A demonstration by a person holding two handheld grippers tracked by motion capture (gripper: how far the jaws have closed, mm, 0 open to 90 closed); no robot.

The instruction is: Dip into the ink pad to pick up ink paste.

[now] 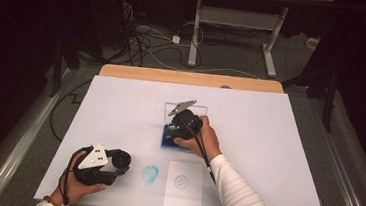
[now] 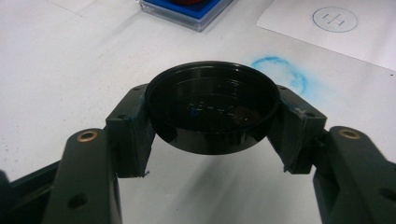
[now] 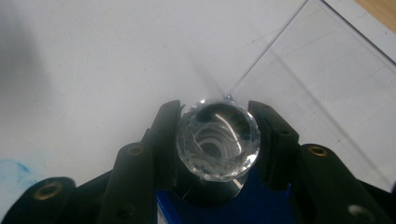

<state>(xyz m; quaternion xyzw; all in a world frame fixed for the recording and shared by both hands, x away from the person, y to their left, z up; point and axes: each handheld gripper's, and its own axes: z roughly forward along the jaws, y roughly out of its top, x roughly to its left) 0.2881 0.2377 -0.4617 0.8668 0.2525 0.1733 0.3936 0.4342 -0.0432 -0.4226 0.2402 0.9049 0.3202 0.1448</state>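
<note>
My left gripper [image 1: 121, 162] rests near the table's front left corner, shut on a shallow round black cap [image 2: 212, 109] whose hollow side faces the camera. My right gripper [image 1: 177, 130] is at mid-table, pointing down over a blue ink pad [image 1: 169, 143]. Its jaws are shut on a clear faceted knob [image 3: 218, 140] that tops a black stamp body. The stamp's base stands on the blue ink pad [image 3: 243, 205]. The pad case's clear lid [image 1: 193, 109] stands open behind it.
A white sheet [image 1: 183, 187] bearing a stamped blue circle [image 1: 181, 182] lies at the front edge. A smeared blue ring [image 1: 150, 173] marks the table to its left. The white table [image 1: 268, 140] has bare room at right and rear.
</note>
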